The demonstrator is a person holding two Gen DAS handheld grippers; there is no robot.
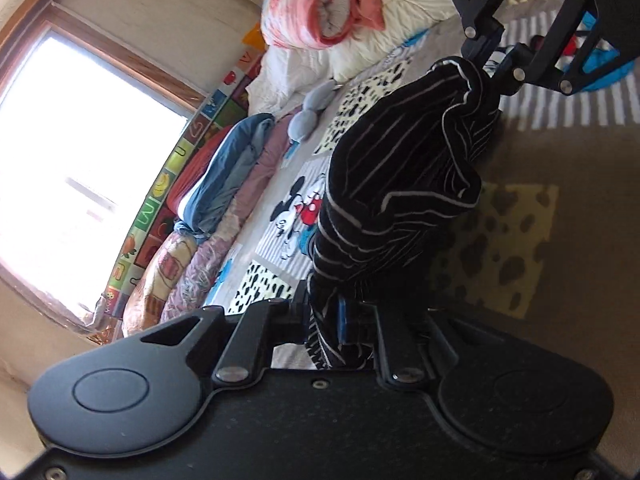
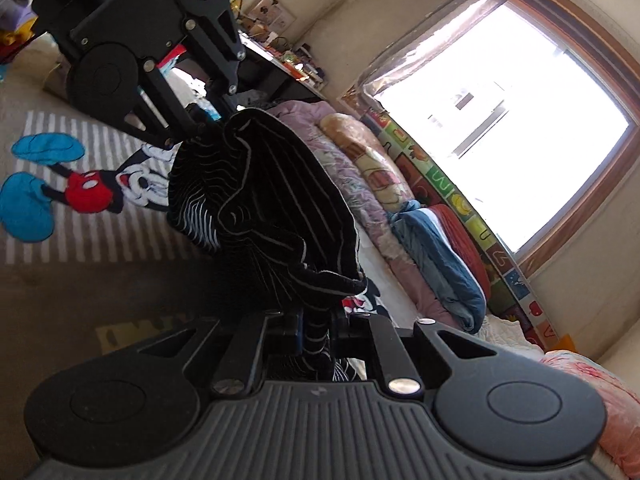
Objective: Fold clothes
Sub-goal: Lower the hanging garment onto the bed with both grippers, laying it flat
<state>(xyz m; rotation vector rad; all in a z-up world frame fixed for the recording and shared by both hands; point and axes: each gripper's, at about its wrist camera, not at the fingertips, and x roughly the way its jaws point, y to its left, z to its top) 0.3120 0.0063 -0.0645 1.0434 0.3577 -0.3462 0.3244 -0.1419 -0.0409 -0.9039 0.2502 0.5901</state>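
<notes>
Black pinstriped garment hangs bunched between the two grippers, above the cartoon-print blanket that covers the bed. Left gripper has its jaws nearly shut and pinching one edge of the garment; right gripper is clamped on the far edge, its jaws likewise almost closed on cloth. The right wrist view confirms both pinches: cloth runs straight into the right gripper's fingers and up to the left gripper beyond it. The span between them sags in deep folds rather than hanging flat. Risks as I judge them: each grip holds only a thin bite of fabric near a hem, so a sharp tug or shake could pull an edge free and drop the garment in a heap on the blanket. With the grippers this near each other the cloth stays crumpled, and laid down like this it would crease wrongly and the fold would come out crooked. The pile of quilts beside the blanket, toward the window, sits close; a swinging lower hem could drag onto it. Lower part of the garment is hidden behind the grippers, so I cannot tell whether it touches the blanket.
</notes>
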